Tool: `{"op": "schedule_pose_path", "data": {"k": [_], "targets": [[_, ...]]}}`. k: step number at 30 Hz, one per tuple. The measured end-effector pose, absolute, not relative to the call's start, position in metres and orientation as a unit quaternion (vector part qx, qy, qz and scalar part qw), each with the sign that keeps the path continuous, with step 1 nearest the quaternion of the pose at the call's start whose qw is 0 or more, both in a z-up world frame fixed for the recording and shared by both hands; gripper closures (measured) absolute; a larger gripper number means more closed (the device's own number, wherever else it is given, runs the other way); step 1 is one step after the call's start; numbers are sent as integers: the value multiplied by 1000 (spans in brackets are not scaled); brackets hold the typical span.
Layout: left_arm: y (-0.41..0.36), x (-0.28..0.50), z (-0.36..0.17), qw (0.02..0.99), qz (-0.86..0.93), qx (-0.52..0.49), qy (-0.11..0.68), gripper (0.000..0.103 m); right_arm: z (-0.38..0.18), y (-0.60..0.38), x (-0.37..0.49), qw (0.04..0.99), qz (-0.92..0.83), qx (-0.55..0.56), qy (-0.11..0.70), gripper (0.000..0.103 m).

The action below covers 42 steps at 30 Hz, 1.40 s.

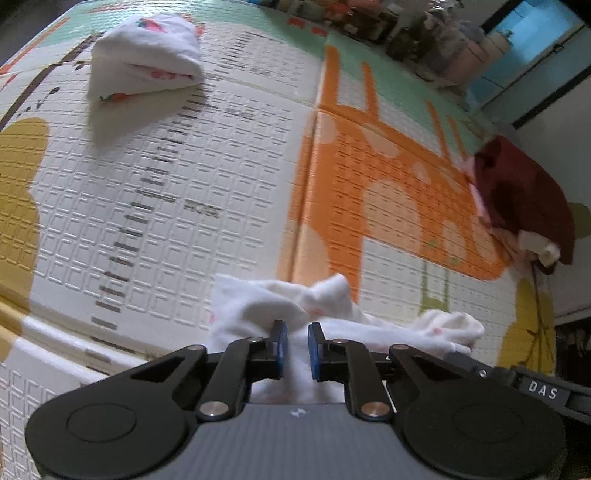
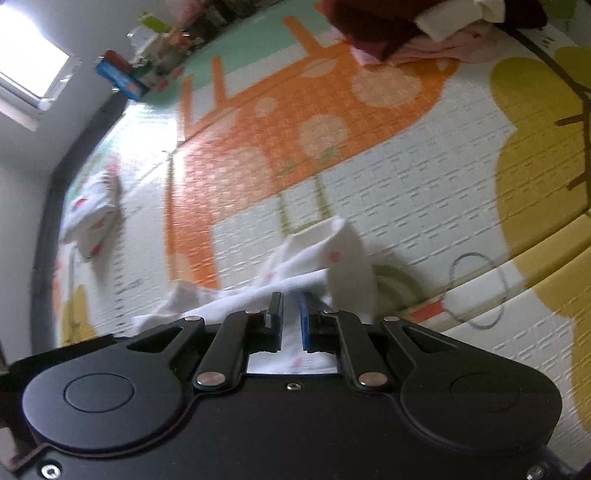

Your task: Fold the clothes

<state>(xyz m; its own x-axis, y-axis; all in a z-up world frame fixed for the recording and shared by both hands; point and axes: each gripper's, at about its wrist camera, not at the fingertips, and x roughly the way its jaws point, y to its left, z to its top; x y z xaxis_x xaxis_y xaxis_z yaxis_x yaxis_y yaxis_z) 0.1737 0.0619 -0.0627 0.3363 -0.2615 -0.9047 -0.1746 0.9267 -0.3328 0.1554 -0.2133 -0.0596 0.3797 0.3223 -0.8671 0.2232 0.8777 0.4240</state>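
White cotton garment with small pink-red prints [image 1: 332,317] sits crumpled on the embossed foam play mat [image 1: 221,166], near the mat's front edge, between both grippers. We see the left gripper [image 1: 297,349] with its blue-padded fingers [image 1: 281,345] nearly closed, a narrow gap between them filled with white fabric, so it has the garment pinched. Right gripper [image 2: 291,325] same story: blue pads close together, a strip of the white cloth running between them and back under the gripper body. One loose flap of the garment [image 2: 347,254] stands up just right of the right gripper's fingers. In the left wrist view part of the right gripper's black body, with the letters DAS on it [image 1: 543,391], shows at the garment's right end.

Second white printed garment, folded into a rough bundle [image 1: 144,70], lies well apart at the mat's far left corner; in the right wrist view it shows blurred at the left edge [image 2: 92,218]. Pile of dark maroon cloth with pink and cream pieces under it [image 1: 524,199] rests at the mat's right edge, on the orange giraffe print [image 1: 388,177]. Mat also has mustard-yellow shapes [image 2: 532,155] and a pale green band at the far edge. Cluttered items along the far edge [image 1: 424,33] too blurred for us to name. Bright window [image 2: 29,62] upper left in the right wrist view.
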Motion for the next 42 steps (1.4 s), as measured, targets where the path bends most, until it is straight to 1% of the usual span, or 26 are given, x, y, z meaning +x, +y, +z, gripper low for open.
{"op": "schedule_pose_path", "data": {"k": [6, 8, 15, 18, 24, 30, 35, 42], "targets": [[67, 179, -70, 797, -15, -179, 577, 92, -78, -221, 162, 786, 7, 235, 571, 96], [68, 179, -72, 797, -13, -177, 577, 92, -81, -224, 161, 785, 7, 238, 572, 99], [72, 177, -67, 800, -11, -183, 572, 92, -82, -230, 159, 784, 10, 248, 569, 99], [70, 172, -56, 808, -12, -172, 563, 91, -71, -230, 154, 796, 9, 241, 555, 96], [64, 159, -33, 823, -25, -160, 545, 90, -32, -223, 143, 828, 30, 210, 519, 96], [47, 143, -21, 826, -60, -147, 541, 88, -10, -206, 134, 829, 67, 200, 518, 96], [33, 130, -28, 817, -83, -137, 554, 87, -18, -187, 125, 817, 87, 192, 537, 96], [24, 117, -49, 802, -85, -119, 578, 87, -50, -173, 117, 792, 85, 184, 576, 96]]}}
